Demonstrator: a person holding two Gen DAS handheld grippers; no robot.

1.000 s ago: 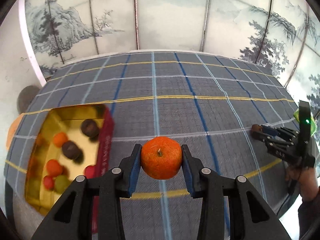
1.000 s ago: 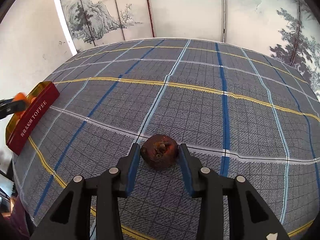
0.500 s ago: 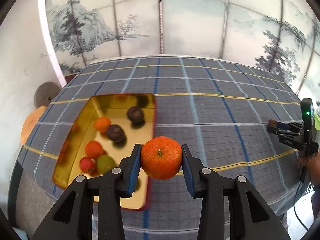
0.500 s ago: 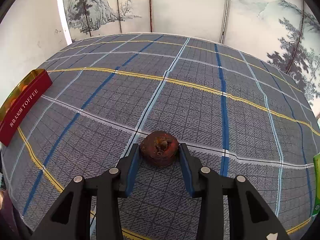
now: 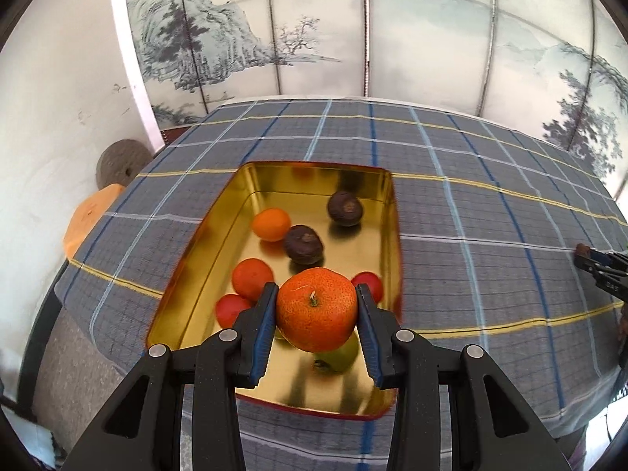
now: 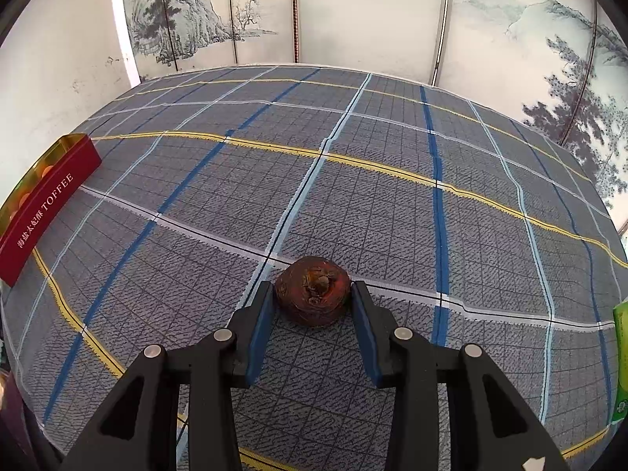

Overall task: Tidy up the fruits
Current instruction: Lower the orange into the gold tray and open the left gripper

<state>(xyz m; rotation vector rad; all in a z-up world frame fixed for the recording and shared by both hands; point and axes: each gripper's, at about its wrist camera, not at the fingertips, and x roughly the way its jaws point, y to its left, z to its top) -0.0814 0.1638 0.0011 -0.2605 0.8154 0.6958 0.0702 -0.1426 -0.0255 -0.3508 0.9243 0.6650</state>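
My left gripper (image 5: 316,314) is shut on an orange mandarin (image 5: 316,309) and holds it above the near end of a gold tin (image 5: 274,174) with red outer walls. In the tin lie several fruits: two dark brown ones (image 5: 344,208), orange and red ones (image 5: 271,223), and a green one (image 5: 339,355) partly hidden under the mandarin. My right gripper (image 6: 312,302) is shut on a dark brown fruit (image 6: 313,290) low over the plaid cloth. The tin shows at the far left of the right wrist view (image 6: 47,208). The right gripper shows at the left wrist view's right edge (image 5: 600,269).
A grey-blue plaid tablecloth (image 6: 392,204) covers the table. A painted folding screen (image 5: 353,39) stands behind it. An orange stool (image 5: 88,216) and a grey round disc (image 5: 119,163) sit left of the table. A green packet (image 6: 621,357) is at the right edge.
My left gripper has carried the mandarin leftward from over the cloth to above the tin. My right gripper stays shut on the brown fruit, nearly still.
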